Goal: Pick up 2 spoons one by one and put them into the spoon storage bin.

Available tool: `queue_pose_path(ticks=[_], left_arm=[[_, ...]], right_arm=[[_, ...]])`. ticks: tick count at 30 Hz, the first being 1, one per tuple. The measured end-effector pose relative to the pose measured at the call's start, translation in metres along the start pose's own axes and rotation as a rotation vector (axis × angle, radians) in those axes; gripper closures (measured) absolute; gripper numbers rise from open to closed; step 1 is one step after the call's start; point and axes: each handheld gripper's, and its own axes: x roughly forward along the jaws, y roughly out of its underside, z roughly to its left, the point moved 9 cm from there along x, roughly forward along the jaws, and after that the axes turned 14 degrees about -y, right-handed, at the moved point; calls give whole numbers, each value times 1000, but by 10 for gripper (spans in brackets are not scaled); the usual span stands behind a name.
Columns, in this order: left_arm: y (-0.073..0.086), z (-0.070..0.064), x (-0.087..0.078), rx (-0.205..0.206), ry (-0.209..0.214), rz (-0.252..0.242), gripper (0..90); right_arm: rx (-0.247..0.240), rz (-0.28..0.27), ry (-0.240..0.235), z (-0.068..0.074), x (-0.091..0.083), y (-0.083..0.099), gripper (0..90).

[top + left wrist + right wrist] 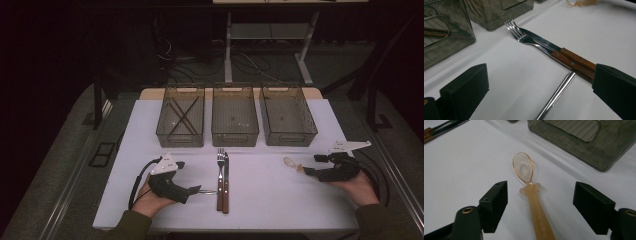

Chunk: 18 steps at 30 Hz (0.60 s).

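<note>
While the left hand-held gripper (539, 82) gapes wide around a steel rod (556, 96), the right hand-held gripper (540, 202) straddles, jaws wide, the amber spoon (530, 192).

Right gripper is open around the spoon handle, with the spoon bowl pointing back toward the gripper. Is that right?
Not quite. The right gripper is open around the spoon handle, but the right gripper view shows the bowl pointing away from the gripper, toward the bin.
</note>
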Motion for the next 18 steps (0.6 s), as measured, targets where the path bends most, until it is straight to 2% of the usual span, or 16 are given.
queue_pose_path(ticks=[7,15,18], left_arm=[[0,-1,0,1,6,-1,5],[0,-2,0,3,11,0,15],[0,-2,0,0,12,-1,18]], right_arm=[[-33,82,-16,-1,0,12,391],[-63,166,-9,-2,3,25,541],[-88,173,5,-3,2,26,601]])
